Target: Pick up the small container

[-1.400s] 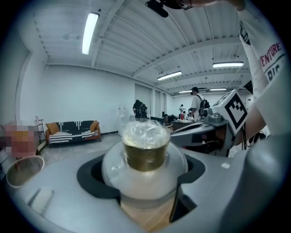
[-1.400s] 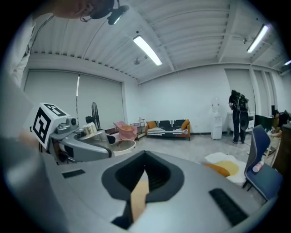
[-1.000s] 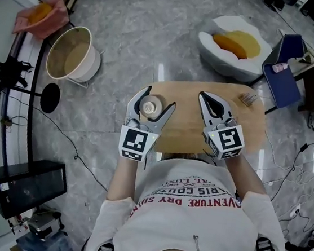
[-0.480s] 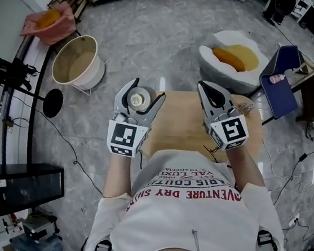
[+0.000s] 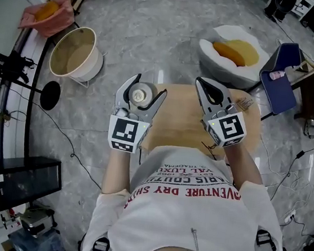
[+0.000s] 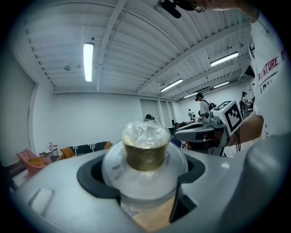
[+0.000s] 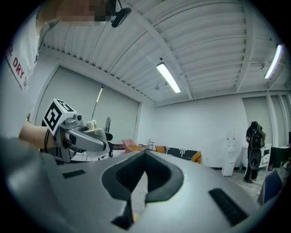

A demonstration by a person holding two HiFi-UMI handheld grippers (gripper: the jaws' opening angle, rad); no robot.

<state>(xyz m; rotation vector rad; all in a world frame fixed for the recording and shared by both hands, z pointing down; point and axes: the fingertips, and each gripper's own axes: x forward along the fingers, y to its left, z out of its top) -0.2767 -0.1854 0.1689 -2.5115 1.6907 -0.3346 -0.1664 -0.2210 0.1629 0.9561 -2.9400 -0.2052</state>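
The small container [image 5: 139, 95] is a clear plastic cup with a domed lid and a yellowish top. My left gripper [image 5: 148, 86] is shut on it and holds it upright in the air, over the left edge of the wooden table [image 5: 180, 125]. In the left gripper view the container [image 6: 145, 150] fills the gap between both jaws, pointing up at the ceiling. My right gripper [image 5: 203, 84] hovers over the table's right half, shut with nothing in it; its closed tips [image 7: 144, 157] also aim upward. The left gripper [image 7: 77, 134] shows in the right gripper view.
A small wrapped item [image 5: 244, 103] lies at the table's far right corner. A beige bucket [image 5: 75, 54] stands on the floor to the left, a white beanbag [image 5: 234, 49] beyond the table, a blue chair [image 5: 282, 75] at right, a black box [image 5: 22, 182] near left.
My left gripper has carried the container up and to the left, from above the tabletop to over its left edge. The right gripper has risen slightly and stays shut.
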